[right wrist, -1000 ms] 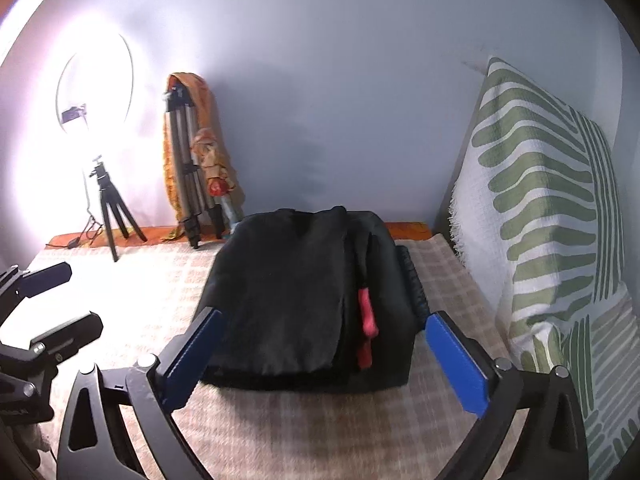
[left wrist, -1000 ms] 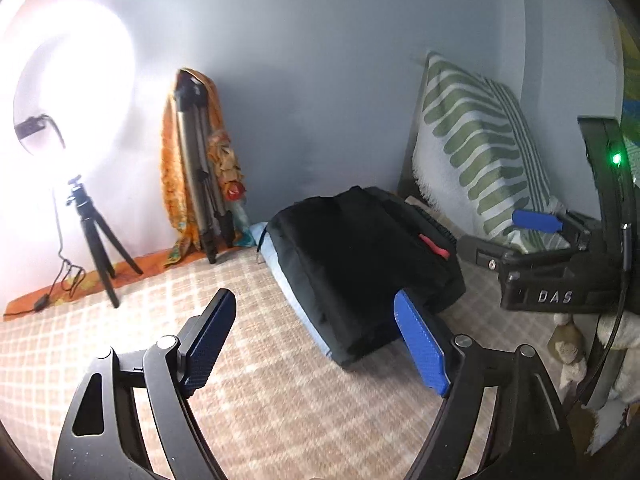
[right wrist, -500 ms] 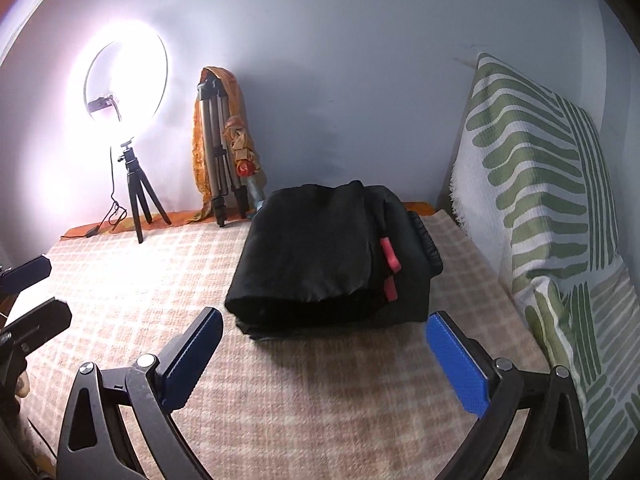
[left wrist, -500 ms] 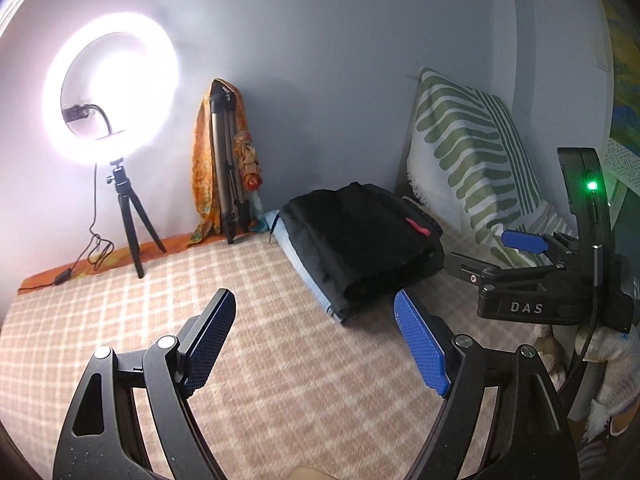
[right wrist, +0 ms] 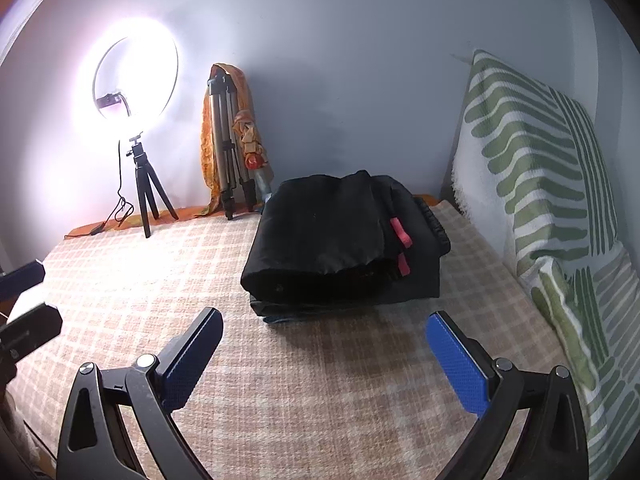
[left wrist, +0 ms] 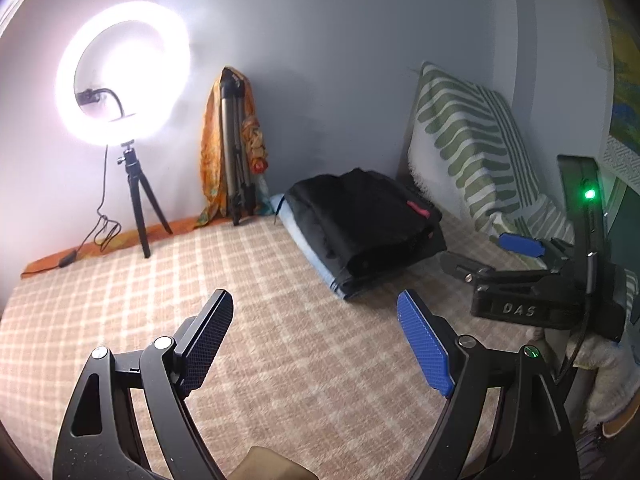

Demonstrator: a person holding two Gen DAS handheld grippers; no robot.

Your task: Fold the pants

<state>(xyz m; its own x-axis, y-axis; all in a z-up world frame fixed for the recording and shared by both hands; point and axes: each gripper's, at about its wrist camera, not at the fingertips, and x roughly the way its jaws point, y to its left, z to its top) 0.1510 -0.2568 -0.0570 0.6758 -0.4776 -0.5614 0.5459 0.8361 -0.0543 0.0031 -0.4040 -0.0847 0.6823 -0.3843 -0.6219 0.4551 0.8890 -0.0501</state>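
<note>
Folded black pants lie on top of a stack of folded clothes, with a light blue garment at the bottom, at the far side of the checked bed cover. The stack also shows in the left wrist view. My left gripper is open and empty, well short of the stack. My right gripper is open and empty, just in front of the stack. The right gripper's body shows at the right of the left wrist view; the left gripper's fingers show at the left of the right wrist view.
A lit ring light on a small tripod stands at the back left with its cable. A folded tripod with an orange cloth leans on the wall. A green-striped pillow stands at the right.
Both grippers have pulled back from the stack, which now looks smaller and farther. Both stay open and empty. The ring light has come further into view.
</note>
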